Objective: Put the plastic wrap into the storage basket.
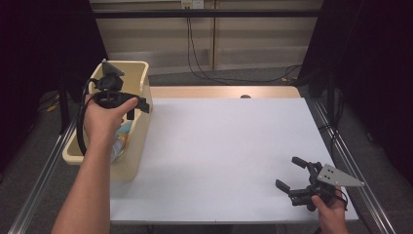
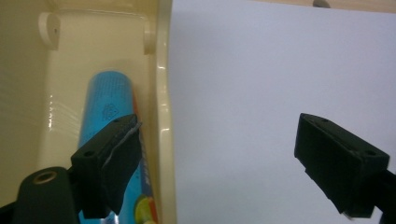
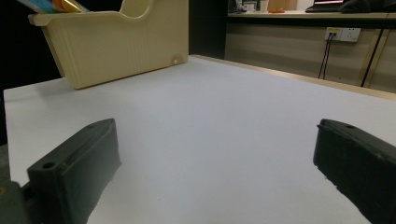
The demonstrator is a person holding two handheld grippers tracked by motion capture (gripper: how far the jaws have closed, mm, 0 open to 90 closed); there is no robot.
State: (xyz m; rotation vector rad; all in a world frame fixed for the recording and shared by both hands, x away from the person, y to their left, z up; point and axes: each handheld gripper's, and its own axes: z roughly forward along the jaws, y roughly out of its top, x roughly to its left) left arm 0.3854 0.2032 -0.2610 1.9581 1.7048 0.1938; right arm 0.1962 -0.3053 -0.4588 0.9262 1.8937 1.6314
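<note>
**Two hand-held grippers, cream bin and white table: contents by view**

High view. A white rectangular table top [image 1: 229,156] takes up the centre of the frame, with a strip of light wood along its far edge. At the left edge of the table sits a cream plastic bin [image 1: 141,122], long and narrow, running from the upper left towards the lower left. The person's left hand [image 1: 102,119] holds the left gripper [image 1: 134,108] over the bin's near-side rim, in the upper left of the frame; a black cable loops down from it beside the forearm. Inside the bin, below the hand, part of a blue packet with orange print [image 1: 122,136] shows. In the lower right, the right hand [image 1: 331,209] holds the right gripper [image 1: 287,173] low over the table near its right edge, jaws spread apart and pointing towards the upper left, a grey three-cornered plate on top.

Left gripper view. Two black jaws rise from the bottom, set wide apart with nothing between them. The left jaw lies over the bin's inside, the right jaw over the bare white table top. The bin's cream rim runs up the frame between them. A blue cylindrical packet lies lengthwise on the bin floor, close against the wall, partly hidden by the left jaw.

Right gripper view. Two black jaws stand far apart at the lower corners, holding nothing, above white table. The cream bin stands in the upper left, with coloured packet ends showing above its rim.
</note>
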